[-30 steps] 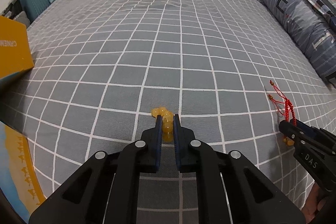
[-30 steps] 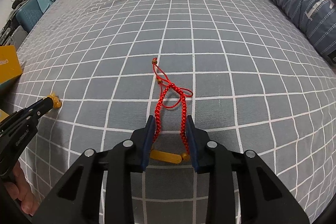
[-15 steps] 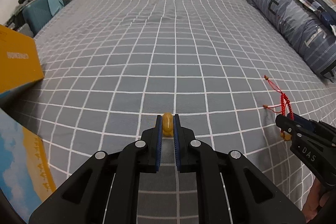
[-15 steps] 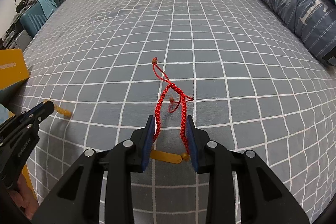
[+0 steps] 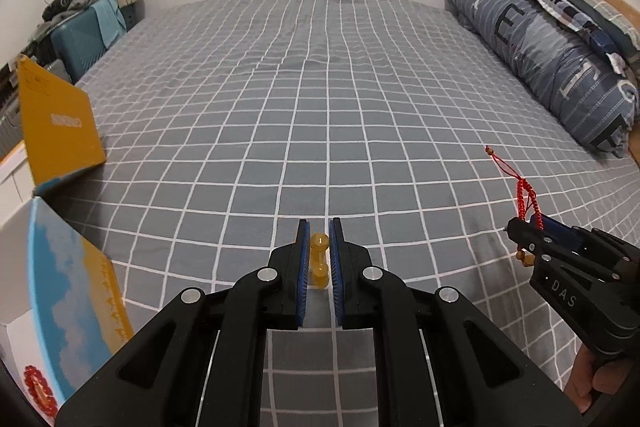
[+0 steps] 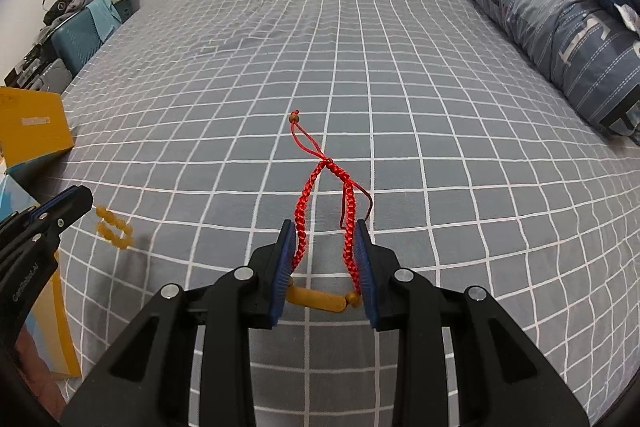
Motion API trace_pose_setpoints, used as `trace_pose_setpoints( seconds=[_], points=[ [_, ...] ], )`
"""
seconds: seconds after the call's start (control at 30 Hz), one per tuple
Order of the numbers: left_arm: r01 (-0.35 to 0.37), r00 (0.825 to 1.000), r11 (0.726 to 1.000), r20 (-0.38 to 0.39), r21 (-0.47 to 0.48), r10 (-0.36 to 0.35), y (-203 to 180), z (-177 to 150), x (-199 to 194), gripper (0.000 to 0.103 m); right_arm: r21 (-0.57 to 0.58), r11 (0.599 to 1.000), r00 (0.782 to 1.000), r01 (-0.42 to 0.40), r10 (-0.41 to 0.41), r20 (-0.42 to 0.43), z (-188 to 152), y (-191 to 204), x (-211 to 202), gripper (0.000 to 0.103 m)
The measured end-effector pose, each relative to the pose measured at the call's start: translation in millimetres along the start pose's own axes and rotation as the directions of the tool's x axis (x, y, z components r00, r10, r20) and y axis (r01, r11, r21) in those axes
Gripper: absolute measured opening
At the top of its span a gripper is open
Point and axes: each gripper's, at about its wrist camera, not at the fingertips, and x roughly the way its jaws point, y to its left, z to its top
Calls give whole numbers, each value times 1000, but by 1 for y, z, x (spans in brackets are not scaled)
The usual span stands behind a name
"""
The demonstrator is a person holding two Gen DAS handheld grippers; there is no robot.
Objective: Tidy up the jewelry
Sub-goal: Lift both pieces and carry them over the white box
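Observation:
My left gripper (image 5: 319, 233) is shut on a yellow bead bracelet (image 5: 319, 259) and holds it above the grey checked bed (image 5: 312, 99). In the right wrist view the bracelet (image 6: 114, 229) hangs from that gripper (image 6: 86, 197) at the left. My right gripper (image 6: 326, 233) is shut on a red braided cord bracelet (image 6: 324, 195) with a yellow tube bead (image 6: 316, 299) between the pads. Its cord ends trail forward over the bed (image 6: 360, 67). In the left wrist view the right gripper (image 5: 516, 227) and red bracelet (image 5: 524, 195) show at the right.
A yellow box (image 5: 56, 123) with an open lid stands at the bed's left edge, also in the right wrist view (image 6: 32, 131). A rolled blue quilt (image 5: 552, 67) lies along the right side. A teal suitcase (image 5: 84, 39) stands beyond the far left corner.
Both grippers have risen from the bed with their bracelets. The yellow bracelet now hangs free of the sheet, and the red cord has lifted and stretched forward.

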Motion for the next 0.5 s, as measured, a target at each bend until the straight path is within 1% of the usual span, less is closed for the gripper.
trace_pose_setpoints(
  seconds=[0.33, 0.5],
  points=[
    [6, 998, 1000, 64, 4, -6, 0, -4, -44, 10, 0, 1000, 998, -8, 8, 58, 0, 4, -38, 29],
    [-6, 997, 1000, 73, -1, 6, 3, -9, -54, 10, -6, 1000, 998, -2, 3, 67, -3, 5, -49, 29]
  ],
)
